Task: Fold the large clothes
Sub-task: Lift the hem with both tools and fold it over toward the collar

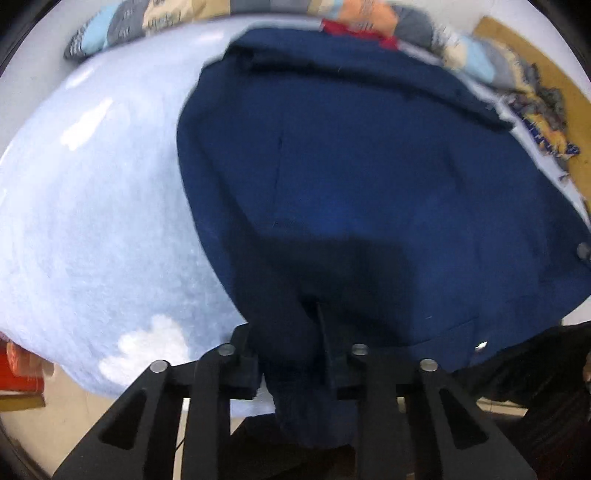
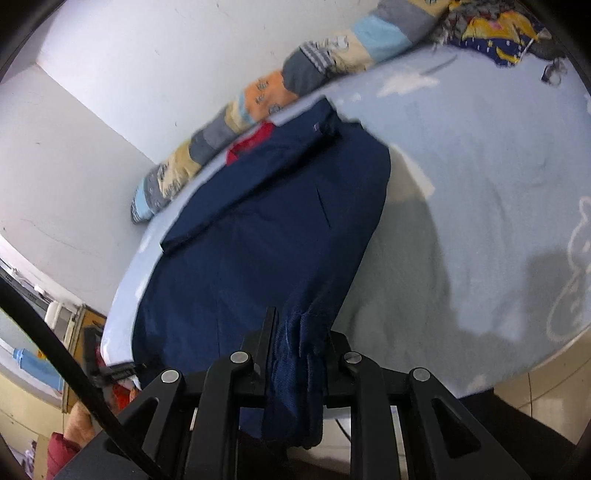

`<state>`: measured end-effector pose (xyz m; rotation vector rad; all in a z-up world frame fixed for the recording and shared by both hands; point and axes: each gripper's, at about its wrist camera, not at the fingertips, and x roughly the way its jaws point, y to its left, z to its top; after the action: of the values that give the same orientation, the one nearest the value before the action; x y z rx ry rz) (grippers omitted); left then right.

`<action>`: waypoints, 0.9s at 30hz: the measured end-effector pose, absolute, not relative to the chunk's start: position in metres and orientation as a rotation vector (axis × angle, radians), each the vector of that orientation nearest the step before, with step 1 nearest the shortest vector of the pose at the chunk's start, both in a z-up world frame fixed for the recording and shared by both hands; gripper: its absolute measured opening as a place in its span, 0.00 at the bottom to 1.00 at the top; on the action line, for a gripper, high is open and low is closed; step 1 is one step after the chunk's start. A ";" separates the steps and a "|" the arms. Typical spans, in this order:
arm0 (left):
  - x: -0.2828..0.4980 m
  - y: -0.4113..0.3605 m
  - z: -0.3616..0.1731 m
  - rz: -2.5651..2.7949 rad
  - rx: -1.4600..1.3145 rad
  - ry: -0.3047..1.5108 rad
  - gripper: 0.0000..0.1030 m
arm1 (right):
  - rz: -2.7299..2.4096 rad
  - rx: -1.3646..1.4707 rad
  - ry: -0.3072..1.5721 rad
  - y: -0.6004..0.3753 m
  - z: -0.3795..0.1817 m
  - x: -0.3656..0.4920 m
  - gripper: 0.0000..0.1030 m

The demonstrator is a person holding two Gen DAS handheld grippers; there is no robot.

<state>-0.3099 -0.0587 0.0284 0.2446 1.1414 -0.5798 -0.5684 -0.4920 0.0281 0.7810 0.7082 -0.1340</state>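
Note:
A large navy blue garment (image 1: 351, 177) lies spread on a pale blue bed (image 1: 92, 221), with a sleeve folded across its far part and a red lining (image 1: 354, 31) at the collar. In the left wrist view my left gripper (image 1: 291, 343) is shut on a bunched near edge of the garment, the cloth hanging down between its black fingers. In the right wrist view the same garment (image 2: 266, 221) stretches away toward the wall, and my right gripper (image 2: 299, 336) is shut on another gathered fold of its near hem.
A patchwork quilt (image 2: 266, 96) runs along the wall behind the bed. A yellow and dark blue cloth (image 2: 498, 33) lies at the far corner. White walls close off the bed (image 2: 480, 166) at the back. Red items (image 1: 18, 373) sit off the bed's near left edge.

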 end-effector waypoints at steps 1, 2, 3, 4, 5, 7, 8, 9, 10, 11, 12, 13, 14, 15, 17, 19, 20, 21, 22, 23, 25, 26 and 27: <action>-0.314 -0.057 0.036 -0.592 0.236 1.108 0.21 | -0.113 0.768 0.699 -0.490 0.030 -0.569 0.17; -0.321 -0.055 0.048 -0.612 0.218 1.064 0.20 | -0.088 0.752 0.670 -0.487 0.037 -0.571 0.17; -0.326 -0.051 0.056 -0.629 0.196 1.035 0.20 | -0.069 0.728 0.645 -0.484 0.045 -0.574 0.17; -0.330 -0.048 0.065 -0.640 0.172 1.006 0.19 | -0.062 0.712 0.631 -0.482 0.049 -0.575 0.16; -0.334 -0.042 0.073 -0.638 0.141 0.984 0.19 | -0.053 0.709 0.614 -0.480 0.054 -0.578 0.16; -0.340 -0.025 0.083 -0.646 0.064 0.962 0.19 | -0.023 0.757 0.578 -0.484 0.055 -0.584 0.16; -0.340 -0.016 0.086 -0.646 0.033 0.957 0.19 | 0.001 0.792 0.549 -0.487 0.055 -0.589 0.16; -0.341 -0.008 0.090 -0.647 0.009 0.951 0.19 | 0.016 0.812 0.530 -0.489 0.056 -0.592 0.16; -0.344 -0.001 0.093 -0.649 -0.006 0.943 0.19 | 0.044 0.841 0.501 -0.492 0.058 -0.596 0.16; -0.348 0.003 0.097 -0.657 -0.021 0.932 0.19 | 0.076 0.873 0.469 -0.494 0.060 -0.601 0.16; -0.351 0.006 0.102 -0.659 -0.025 0.918 0.19 | 0.099 0.889 0.445 -0.496 0.063 -0.605 0.16; -0.353 0.006 0.105 -0.656 -0.026 0.907 0.19 | 0.115 0.893 0.430 -0.497 0.068 -0.608 0.16; -0.348 0.005 0.110 -0.658 -0.039 0.898 0.19 | 0.122 0.893 0.421 -0.497 0.071 -0.610 0.16; -0.344 0.008 0.115 -0.664 -0.058 0.891 0.19 | 0.128 0.894 0.410 -0.497 0.077 -0.609 0.16; -0.332 0.015 0.125 -0.664 -0.097 0.879 0.19 | 0.139 0.894 0.396 -0.502 0.087 -0.608 0.16; -0.319 0.017 0.138 -0.656 -0.119 0.851 0.19 | 0.142 0.901 0.384 -0.508 0.096 -0.600 0.16; -0.317 0.016 0.145 -0.654 -0.123 0.842 0.19 | 0.146 0.906 0.373 -0.513 0.101 -0.595 0.16; -0.309 0.014 0.154 -0.652 -0.129 0.826 0.19 | 0.143 0.905 0.365 -0.517 0.106 -0.592 0.16; -0.302 0.010 0.161 -0.651 -0.132 0.814 0.19 | 0.135 0.902 0.355 -0.523 0.112 -0.587 0.16; -0.290 0.003 0.169 -0.644 -0.133 0.799 0.19 | 0.132 0.903 0.345 -0.528 0.119 -0.580 0.16; -0.273 -0.007 0.184 -0.631 -0.141 0.778 0.19 | 0.124 0.898 0.325 -0.539 0.134 -0.568 0.16; -0.261 -0.014 0.192 -0.626 -0.145 0.766 0.19 | 0.116 0.891 0.320 -0.544 0.141 -0.561 0.16; -0.249 -0.021 0.200 -0.618 -0.146 0.757 0.19 | 0.109 0.879 0.313 -0.550 0.150 -0.550 0.16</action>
<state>-0.2493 -0.0213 0.2001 -0.1456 0.7568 -0.6182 -0.5499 -0.5496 0.1501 0.8788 0.3131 0.1093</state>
